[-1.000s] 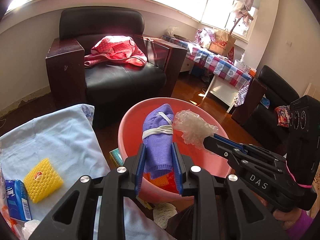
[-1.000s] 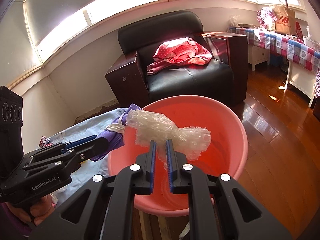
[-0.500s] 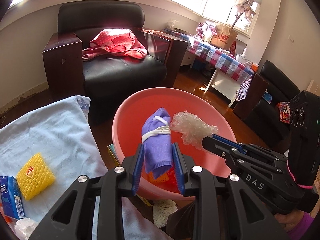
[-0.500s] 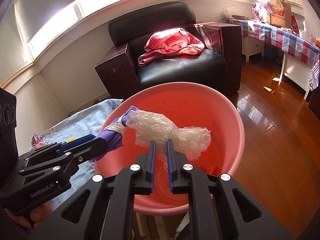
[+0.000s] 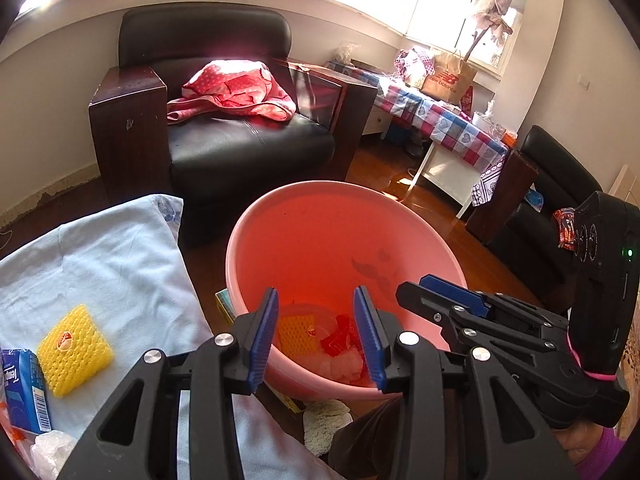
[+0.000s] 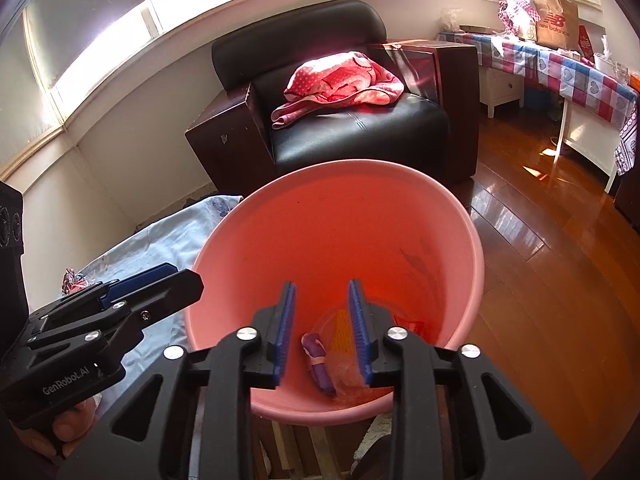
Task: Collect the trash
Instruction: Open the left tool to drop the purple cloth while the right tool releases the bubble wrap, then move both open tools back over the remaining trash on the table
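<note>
A pink bucket [image 5: 280, 240] [image 6: 256, 248] stands on the floor right in front of both grippers. My left gripper [image 5: 316, 308] hangs over its near rim, jaws opening, nothing between them. My right gripper [image 6: 322, 300] also hangs over the rim, jaws opening and empty. At the bucket's bottom lie a rolled purple cloth [image 6: 316, 356], a crumpled clear plastic bag [image 6: 346, 376], a yellow sponge [image 5: 294, 334] and a red wrapper [image 5: 338, 340]. In the left wrist view the right gripper's body [image 5: 500, 332] reaches in from the right.
A light blue cloth [image 5: 100, 264] covers the surface at left, bearing a yellow sponge [image 5: 74, 350], a blue tissue pack [image 5: 24, 392] and crumpled plastic [image 5: 52, 452]. A black armchair [image 5: 224, 136] with a pink blanket stands behind the bucket. Wooden floor and a checked-cloth table [image 5: 452, 128] lie to the right.
Both grippers opened. The purple cloth left the left jaws and the plastic bag left the right jaws; both now lie inside the bucket.
</note>
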`<action>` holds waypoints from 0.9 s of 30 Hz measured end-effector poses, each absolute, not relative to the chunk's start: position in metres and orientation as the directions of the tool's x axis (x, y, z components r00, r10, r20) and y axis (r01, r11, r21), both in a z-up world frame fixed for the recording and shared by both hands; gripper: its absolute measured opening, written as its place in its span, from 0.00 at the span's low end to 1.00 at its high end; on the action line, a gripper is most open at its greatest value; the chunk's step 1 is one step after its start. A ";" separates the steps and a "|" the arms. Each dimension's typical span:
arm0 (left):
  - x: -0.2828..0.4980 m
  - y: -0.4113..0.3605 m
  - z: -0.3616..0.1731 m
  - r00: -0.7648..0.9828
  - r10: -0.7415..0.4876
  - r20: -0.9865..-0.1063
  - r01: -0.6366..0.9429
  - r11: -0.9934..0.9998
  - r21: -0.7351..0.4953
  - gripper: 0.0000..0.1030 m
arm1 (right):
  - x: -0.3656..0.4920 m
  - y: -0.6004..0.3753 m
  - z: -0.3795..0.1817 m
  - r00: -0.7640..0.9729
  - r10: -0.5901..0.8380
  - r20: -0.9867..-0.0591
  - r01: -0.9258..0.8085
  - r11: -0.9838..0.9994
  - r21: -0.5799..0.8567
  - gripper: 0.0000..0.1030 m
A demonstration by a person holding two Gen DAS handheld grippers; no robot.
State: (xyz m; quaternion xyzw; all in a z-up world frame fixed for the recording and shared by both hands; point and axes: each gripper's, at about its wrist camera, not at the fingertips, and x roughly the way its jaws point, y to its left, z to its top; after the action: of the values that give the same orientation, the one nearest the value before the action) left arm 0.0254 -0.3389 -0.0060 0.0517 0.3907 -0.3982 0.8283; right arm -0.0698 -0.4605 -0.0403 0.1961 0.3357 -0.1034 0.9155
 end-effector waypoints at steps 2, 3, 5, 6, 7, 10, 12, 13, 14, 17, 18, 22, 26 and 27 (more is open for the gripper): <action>0.024 -0.338 -0.003 0.381 -0.622 -0.684 0.701 0.677 -0.225 0.37 | -0.071 -0.459 -0.038 0.757 -0.061 -0.650 0.317 0.904 0.286 0.31; 0.023 -0.337 -0.002 0.383 -0.624 -0.682 0.701 0.677 -0.225 0.39 | -0.072 -0.458 -0.037 0.759 -0.062 -0.648 0.316 0.905 0.284 0.31; 0.020 -0.335 0.002 0.388 -0.630 -0.673 0.699 0.677 -0.230 0.47 | -0.073 -0.455 -0.035 0.763 -0.067 -0.643 0.313 0.909 0.277 0.31; 0.019 -0.334 0.004 0.393 -0.634 -0.667 0.699 0.677 -0.231 0.47 | -0.074 -0.454 -0.033 0.766 -0.069 -0.640 0.311 0.910 0.274 0.31; 0.018 -0.333 0.006 0.396 -0.635 -0.663 0.701 0.676 -0.229 0.47 | -0.076 -0.453 -0.032 0.768 -0.069 -0.637 0.308 0.912 0.272 0.31; 0.014 -0.330 0.013 0.409 -0.640 -0.650 0.706 0.673 -0.219 0.47 | -0.078 -0.449 -0.028 0.775 -0.074 -0.627 0.303 0.915 0.266 0.31; 0.013 -0.327 0.018 0.415 -0.645 -0.642 0.707 0.673 -0.220 0.47 | -0.079 -0.446 -0.024 0.782 -0.074 -0.619 0.297 0.917 0.266 0.31; 0.012 -0.325 0.021 0.417 -0.648 -0.638 0.706 0.673 -0.222 0.47 | -0.080 -0.444 -0.022 0.786 -0.073 -0.613 0.293 0.918 0.266 0.31; 0.011 -0.323 0.023 0.420 -0.651 -0.633 0.706 0.673 -0.223 0.47 | -0.081 -0.442 -0.020 0.792 -0.071 -0.606 0.287 0.920 0.268 0.31; 0.008 -0.313 0.032 0.441 -0.653 -0.615 0.705 0.677 -0.213 0.47 | -0.085 -0.433 -0.012 0.811 -0.063 -0.582 0.259 0.930 0.260 0.31; 0.007 -0.310 0.035 0.450 -0.653 -0.610 0.704 0.679 -0.208 0.47 | -0.086 -0.429 -0.010 0.815 -0.062 -0.576 0.249 0.935 0.251 0.31; 0.004 -0.292 0.044 0.485 -0.644 -0.592 0.693 0.696 -0.189 0.47 | -0.083 -0.412 -0.004 0.823 -0.038 -0.567 0.202 0.952 0.229 0.31; 0.001 -0.271 0.054 0.525 -0.626 -0.577 0.676 0.718 -0.165 0.47 | -0.078 -0.393 0.000 0.828 -0.003 -0.561 0.153 0.963 0.221 0.31; 0.001 -0.265 0.056 0.536 -0.622 -0.571 0.670 0.725 -0.161 0.47 | -0.077 -0.388 0.001 0.828 0.007 -0.560 0.141 0.965 0.220 0.31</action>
State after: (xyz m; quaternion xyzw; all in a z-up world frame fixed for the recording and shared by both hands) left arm 0.0007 -0.2646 0.0564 0.0387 0.3098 -0.3691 0.8754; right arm -0.0771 -0.3880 0.0005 0.1270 0.2908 -0.0353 0.9477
